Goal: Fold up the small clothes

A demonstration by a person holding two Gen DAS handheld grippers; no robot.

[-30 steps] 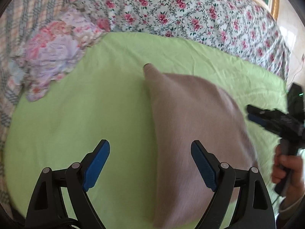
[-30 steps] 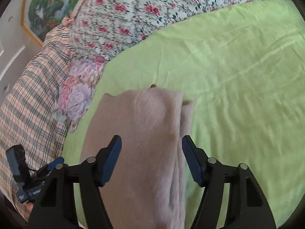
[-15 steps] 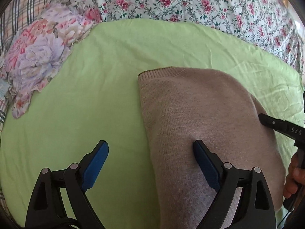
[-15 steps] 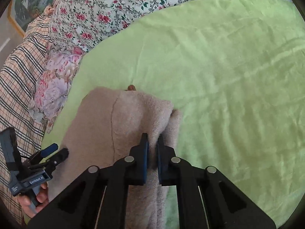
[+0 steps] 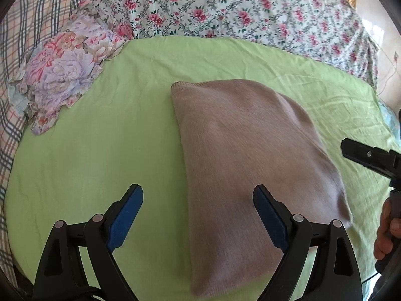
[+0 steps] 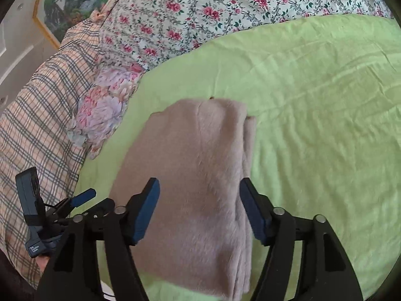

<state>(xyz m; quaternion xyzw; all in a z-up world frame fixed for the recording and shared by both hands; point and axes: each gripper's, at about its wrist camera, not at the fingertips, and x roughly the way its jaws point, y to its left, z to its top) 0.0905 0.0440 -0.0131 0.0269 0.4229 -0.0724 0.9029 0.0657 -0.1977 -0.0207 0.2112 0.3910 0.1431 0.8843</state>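
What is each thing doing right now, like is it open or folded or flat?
Sweater: folded, lying flat on the sheet.
Left gripper: open, holding nothing.
Right gripper: open, holding nothing.
Green sheet: spread out, lightly wrinkled.
Floral cloth: crumpled at the sheet's edge.

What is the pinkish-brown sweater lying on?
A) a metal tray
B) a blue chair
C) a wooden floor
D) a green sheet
D: the folded sweater lies flat on the light green sheet, with green showing around its visible edges.
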